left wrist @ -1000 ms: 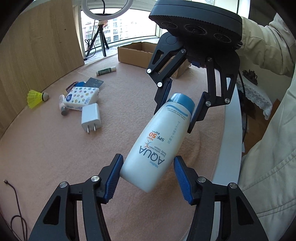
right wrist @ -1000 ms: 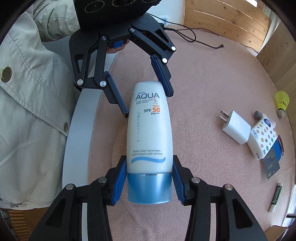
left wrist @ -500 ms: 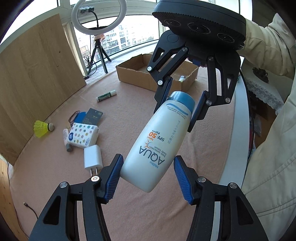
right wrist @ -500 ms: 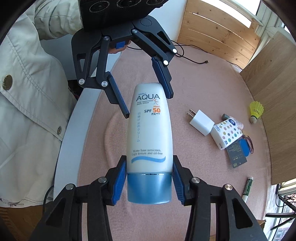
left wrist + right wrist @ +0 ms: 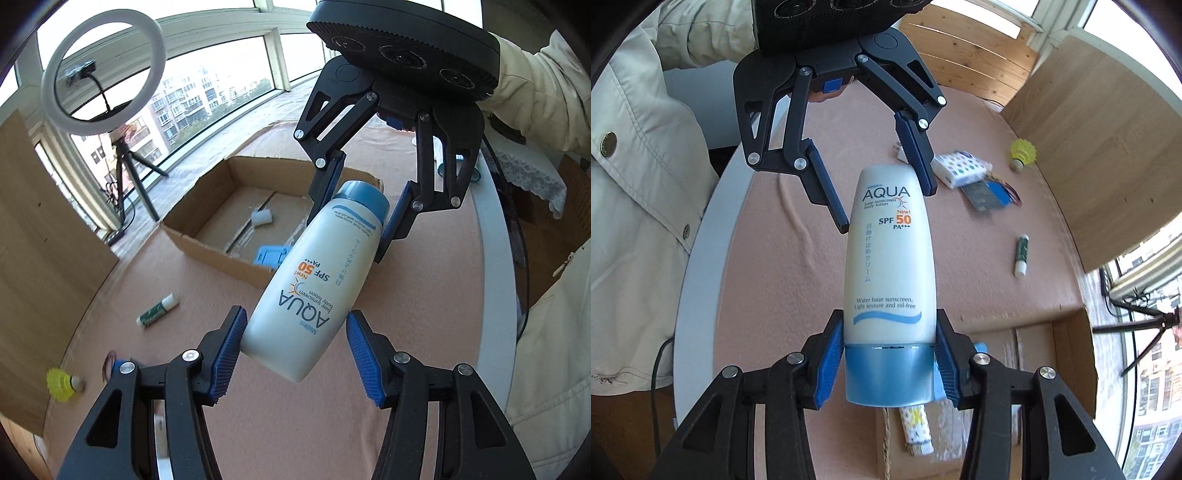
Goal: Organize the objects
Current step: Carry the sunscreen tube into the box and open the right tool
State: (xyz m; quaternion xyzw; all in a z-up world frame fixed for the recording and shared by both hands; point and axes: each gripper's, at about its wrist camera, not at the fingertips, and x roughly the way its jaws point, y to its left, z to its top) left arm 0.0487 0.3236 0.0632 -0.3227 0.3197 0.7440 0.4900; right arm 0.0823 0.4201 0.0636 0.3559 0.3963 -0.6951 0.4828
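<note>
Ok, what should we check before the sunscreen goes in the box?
1. Grip: ok. The right gripper is shut on the sunscreen bottle at its blue cap end.
2. Other gripper out of the way: not ok. The left gripper is open, with its fingers on either side of the bottle's bottom end.
3. Cardboard box open: ok.
4. Room inside the box: ok. There is bare floor beside the white piece and the blue item.
5. Bottle fully above the box: cannot tell. Only the cap end seems to be over its edge.
</note>
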